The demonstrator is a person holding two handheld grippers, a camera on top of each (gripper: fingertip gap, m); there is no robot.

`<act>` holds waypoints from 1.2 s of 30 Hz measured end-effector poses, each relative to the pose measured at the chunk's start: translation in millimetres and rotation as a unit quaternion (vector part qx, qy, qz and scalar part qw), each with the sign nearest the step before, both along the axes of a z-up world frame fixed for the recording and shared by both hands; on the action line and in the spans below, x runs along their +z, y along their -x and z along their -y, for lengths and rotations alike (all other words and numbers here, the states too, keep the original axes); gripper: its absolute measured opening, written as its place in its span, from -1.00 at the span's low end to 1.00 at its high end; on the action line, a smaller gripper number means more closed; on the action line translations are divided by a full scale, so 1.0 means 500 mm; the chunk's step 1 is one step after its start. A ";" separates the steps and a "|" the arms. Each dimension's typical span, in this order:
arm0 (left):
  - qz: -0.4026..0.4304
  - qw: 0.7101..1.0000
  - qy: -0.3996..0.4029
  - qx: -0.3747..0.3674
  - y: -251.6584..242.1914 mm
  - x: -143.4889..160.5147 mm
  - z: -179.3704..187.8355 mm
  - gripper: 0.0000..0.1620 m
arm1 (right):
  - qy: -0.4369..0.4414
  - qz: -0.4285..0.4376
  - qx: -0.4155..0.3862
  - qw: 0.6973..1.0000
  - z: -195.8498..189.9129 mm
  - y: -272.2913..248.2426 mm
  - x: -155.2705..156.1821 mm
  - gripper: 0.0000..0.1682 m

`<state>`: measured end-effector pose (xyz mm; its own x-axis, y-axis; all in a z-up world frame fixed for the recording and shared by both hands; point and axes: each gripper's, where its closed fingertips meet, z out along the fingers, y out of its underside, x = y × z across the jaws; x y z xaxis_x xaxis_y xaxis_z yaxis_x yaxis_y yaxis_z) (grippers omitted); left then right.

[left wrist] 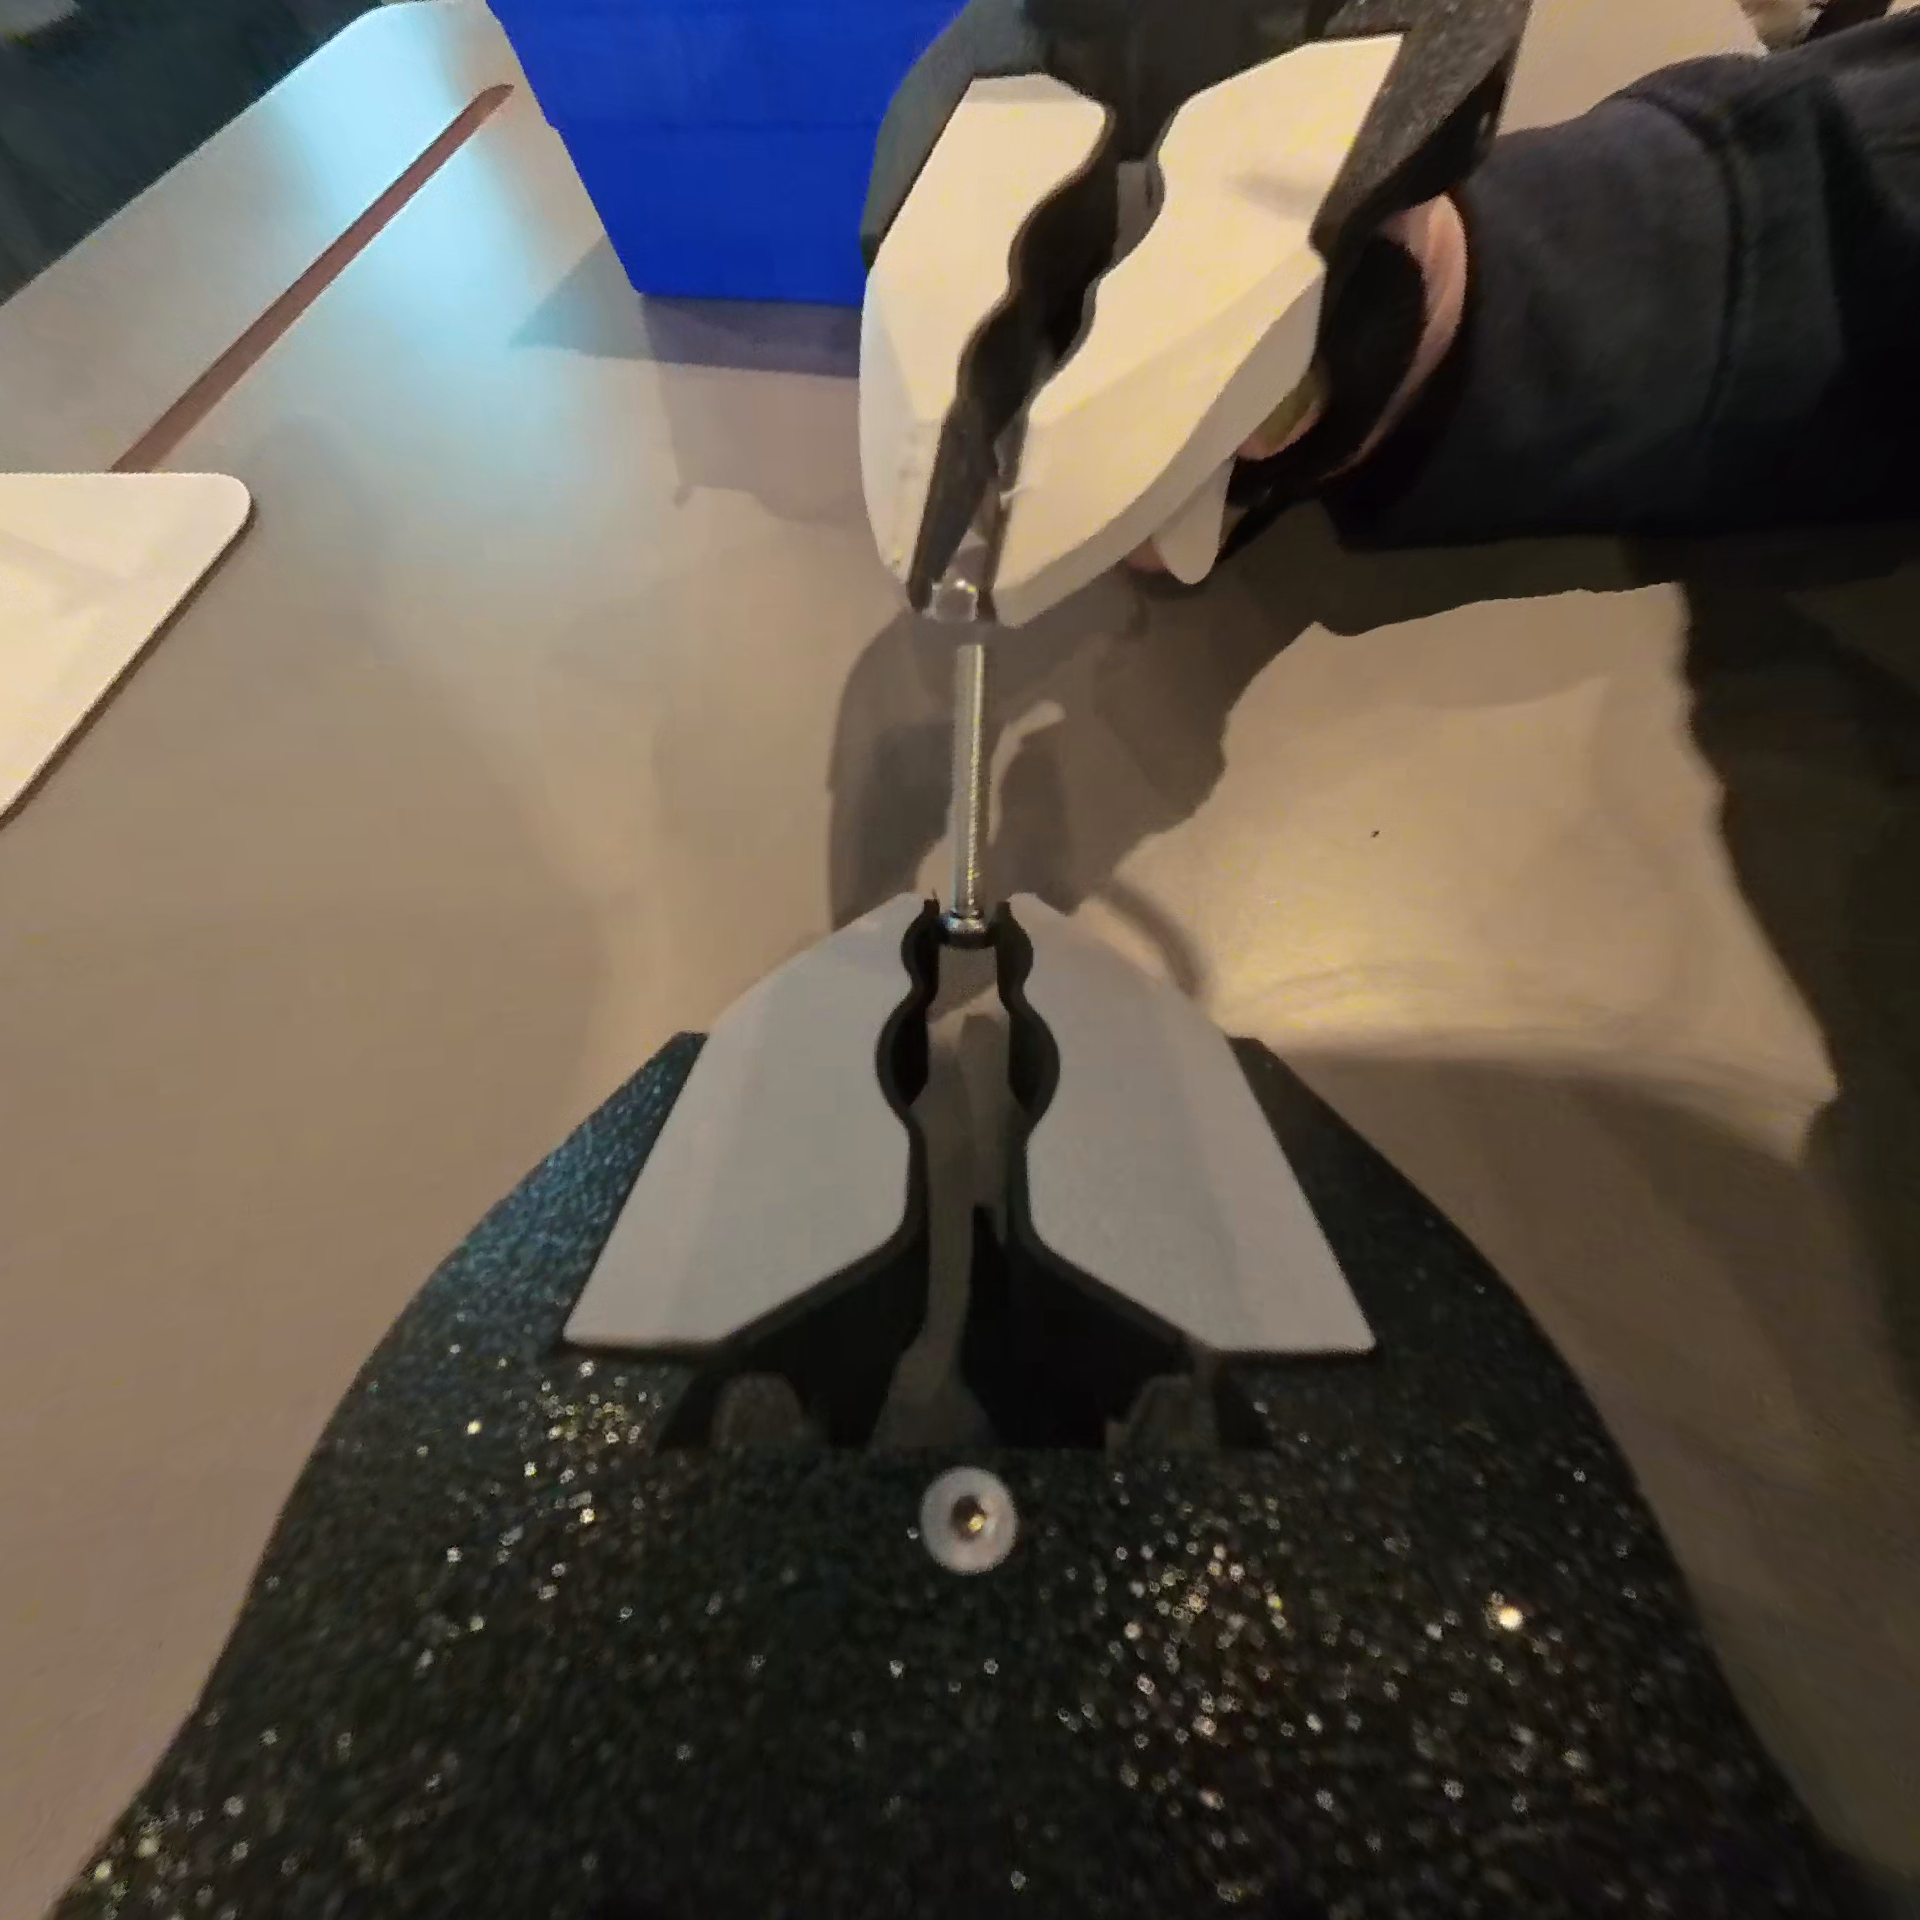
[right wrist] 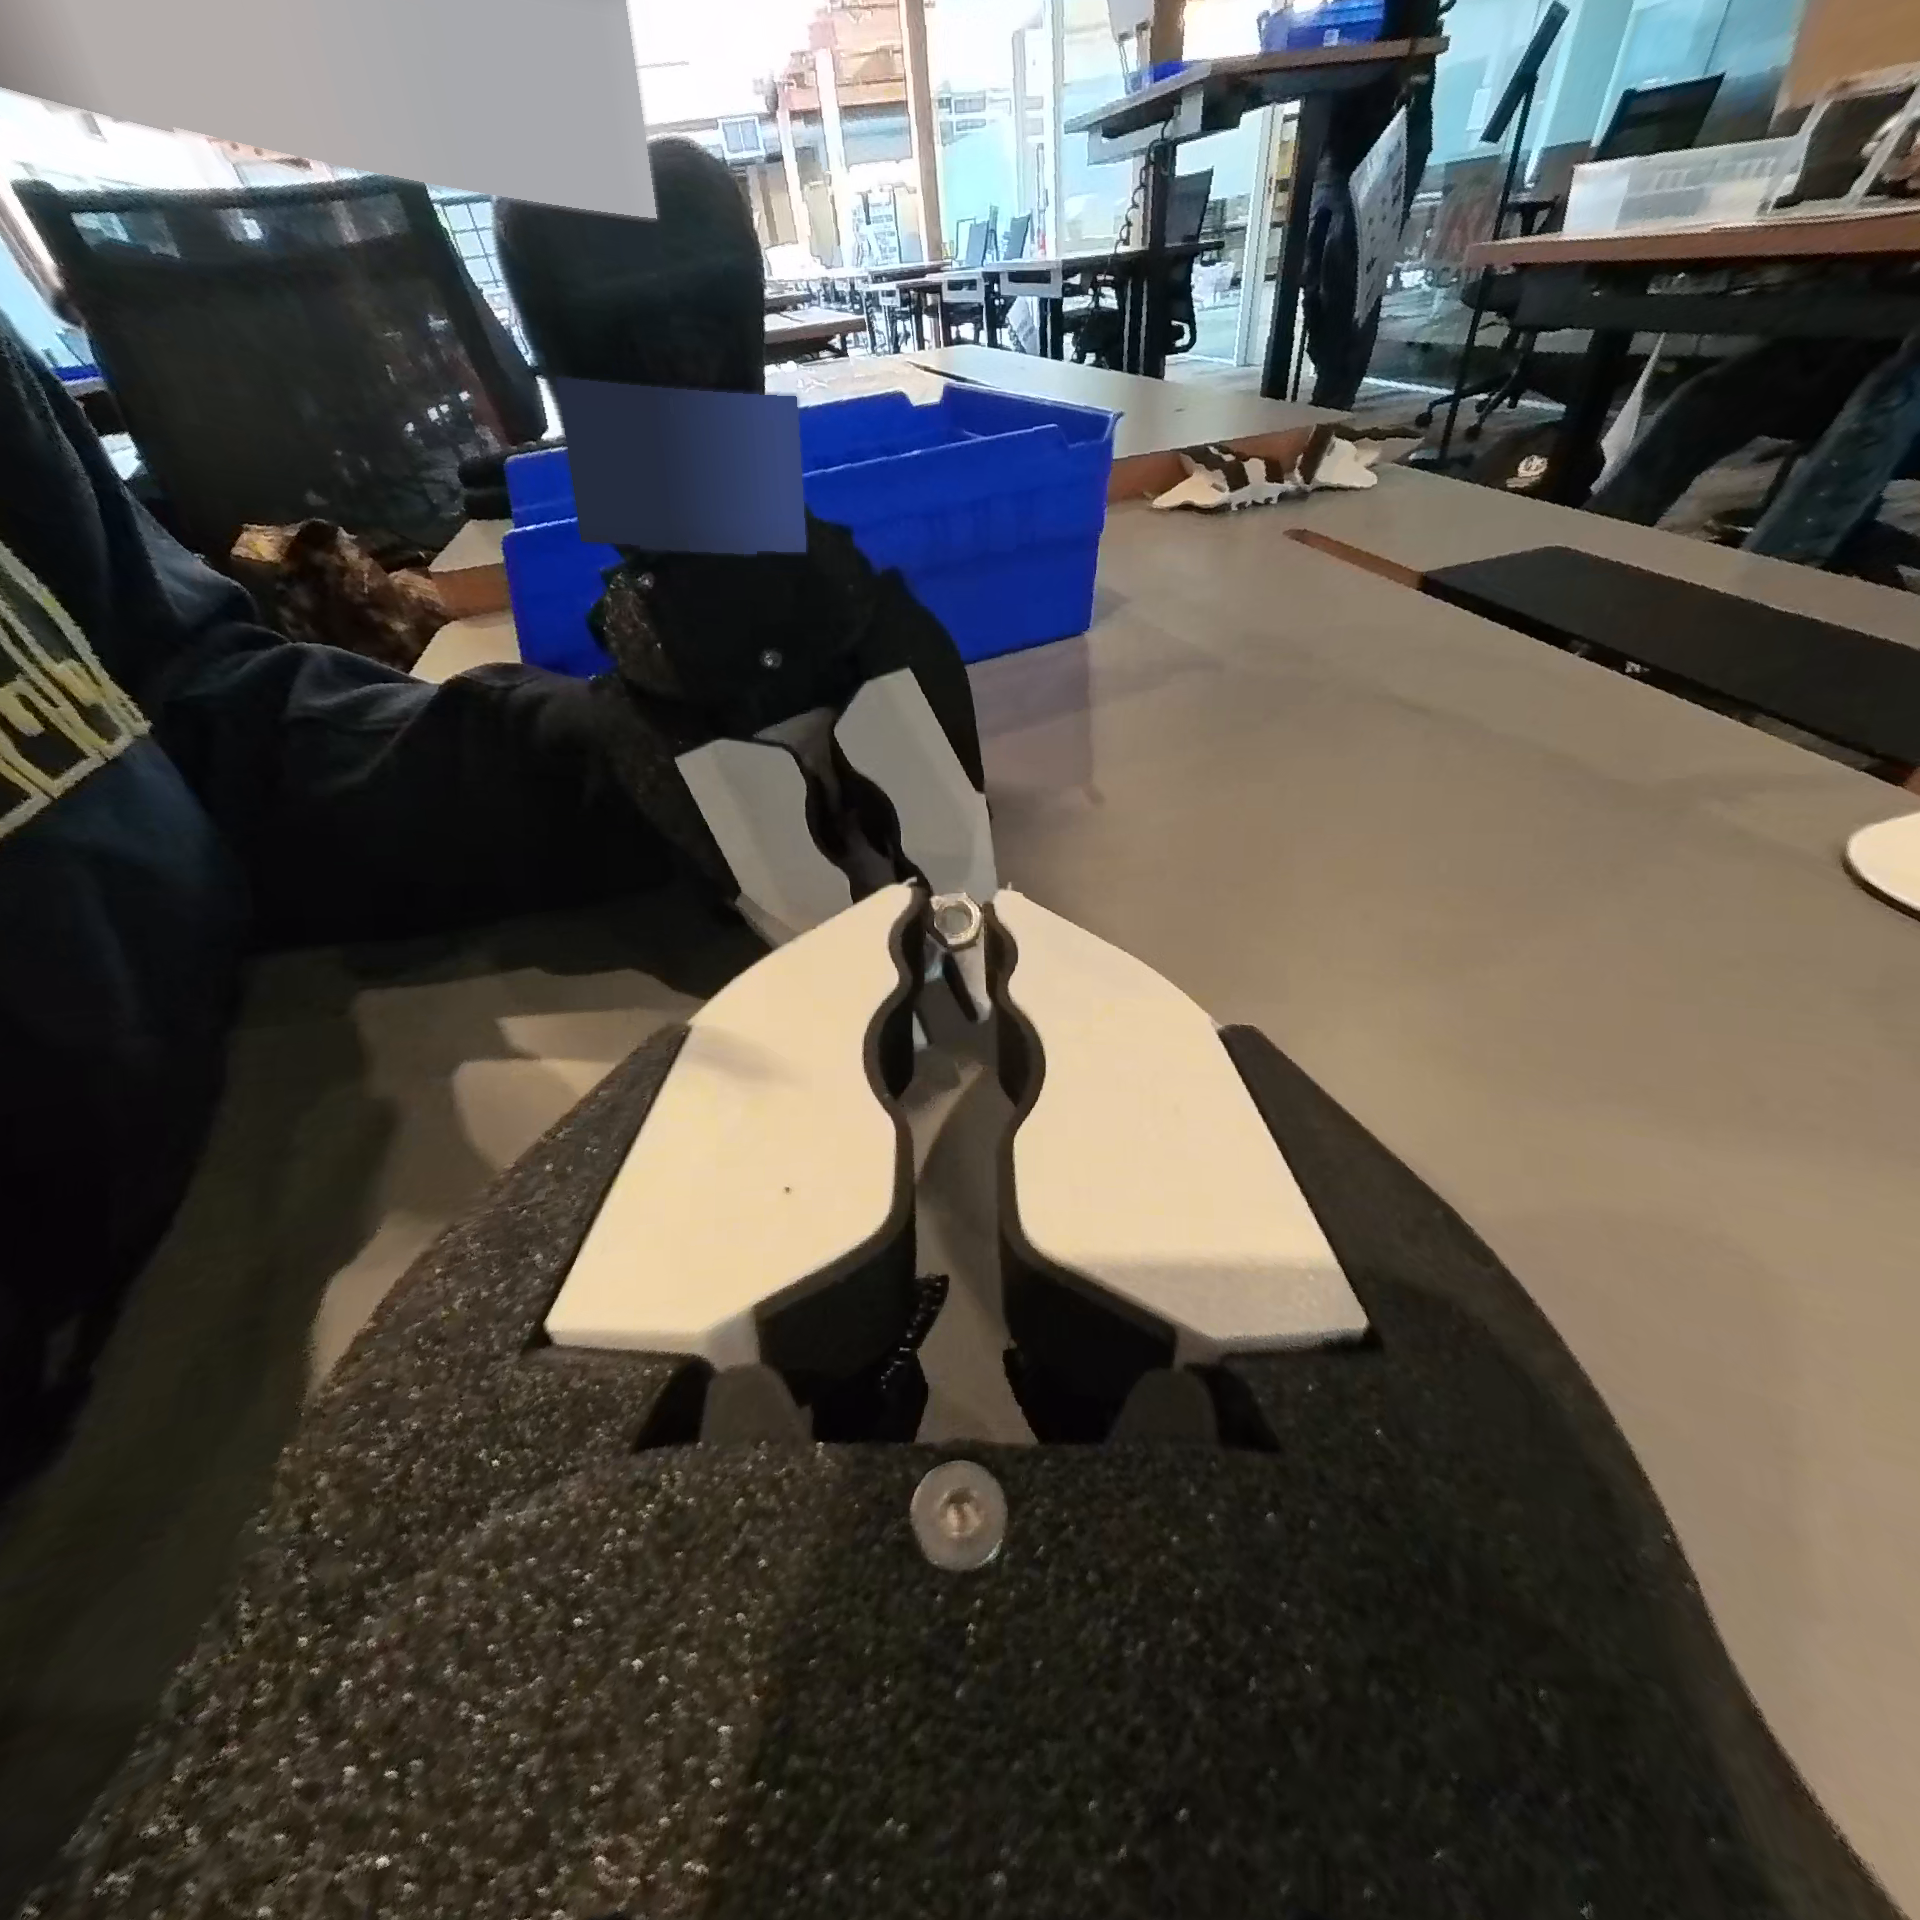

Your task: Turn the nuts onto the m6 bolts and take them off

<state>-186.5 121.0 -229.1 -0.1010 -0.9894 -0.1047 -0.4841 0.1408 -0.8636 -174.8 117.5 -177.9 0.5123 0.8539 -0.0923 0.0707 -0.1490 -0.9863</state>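
My left gripper point(left wrist: 966, 920) is shut on the head end of a long silver bolt point(left wrist: 968, 774), which points away from it over the grey table. My right gripper point(left wrist: 961, 603) comes in from the top right and is shut on a silver hex nut point(left wrist: 958, 601) at the bolt's far tip. In the right wrist view my right gripper point(right wrist: 951, 914) holds the nut point(right wrist: 951, 920) at its tips, with the bolt point(right wrist: 964, 982) running down behind it toward the left gripper point(right wrist: 883, 831). Whether the nut sits on the thread cannot be told.
A blue plastic bin point(left wrist: 717, 145) stands at the back of the table; it also shows in the right wrist view point(right wrist: 935, 509). A white tray point(left wrist: 94, 603) lies at the left. A black mat point(right wrist: 1683, 644) lies at the far right. A person's dark sleeve point(left wrist: 1683, 291) holds the right gripper.
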 end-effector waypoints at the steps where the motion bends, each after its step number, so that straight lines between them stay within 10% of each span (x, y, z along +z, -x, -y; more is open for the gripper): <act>1: -0.001 1.000 -0.001 -0.001 0.000 -0.001 0.001 -0.88 | -0.001 -0.001 0.001 1.000 0.001 0.003 0.001 -0.88; 36: 0.034 0.999 0.015 -0.017 -0.003 0.020 0.008 -0.88 | -0.001 -0.035 0.021 0.999 0.011 0.016 0.016 -0.87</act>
<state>-185.0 117.2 -219.0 -0.1284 -0.9882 -0.0831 -0.4192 0.1300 -0.8985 -182.9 111.9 -170.1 0.4692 0.8743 -0.1242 0.0073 -0.1445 -0.9895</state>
